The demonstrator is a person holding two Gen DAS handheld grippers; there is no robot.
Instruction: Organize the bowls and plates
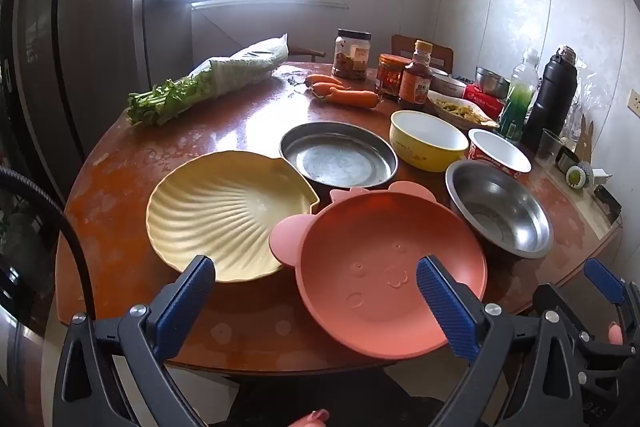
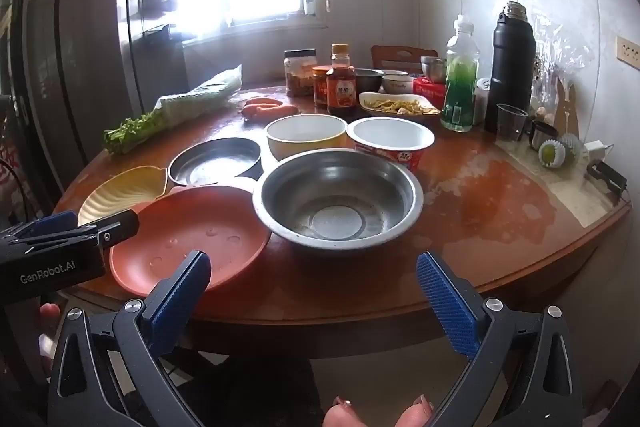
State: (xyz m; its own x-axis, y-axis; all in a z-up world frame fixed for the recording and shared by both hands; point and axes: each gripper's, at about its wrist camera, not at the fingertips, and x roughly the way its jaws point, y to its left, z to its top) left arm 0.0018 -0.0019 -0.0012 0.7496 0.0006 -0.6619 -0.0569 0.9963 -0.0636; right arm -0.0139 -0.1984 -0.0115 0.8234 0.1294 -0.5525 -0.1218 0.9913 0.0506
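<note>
On the round wooden table (image 1: 120,187) lie a pink bear-shaped plate (image 1: 380,267) (image 2: 192,231), a cream shell-shaped plate (image 1: 228,211) (image 2: 124,189), a flat steel plate (image 1: 338,155) (image 2: 214,161), a steel bowl (image 1: 500,207) (image 2: 340,199), a yellow bowl (image 1: 428,139) (image 2: 306,135) and a red-and-white paper bowl (image 1: 500,151) (image 2: 390,141). My left gripper (image 1: 316,287) is open and empty, hovering over the pink plate's near rim. My right gripper (image 2: 314,283) is open and empty, in front of the steel bowl at the table's near edge.
At the back stand jars and a sauce bottle (image 1: 416,79), carrots (image 1: 344,93), bagged greens (image 1: 208,83), a dish of food (image 2: 396,105), a green bottle (image 2: 460,87), a black flask (image 2: 512,63) and a plastic cup (image 2: 510,123). A fridge (image 2: 80,67) stands left.
</note>
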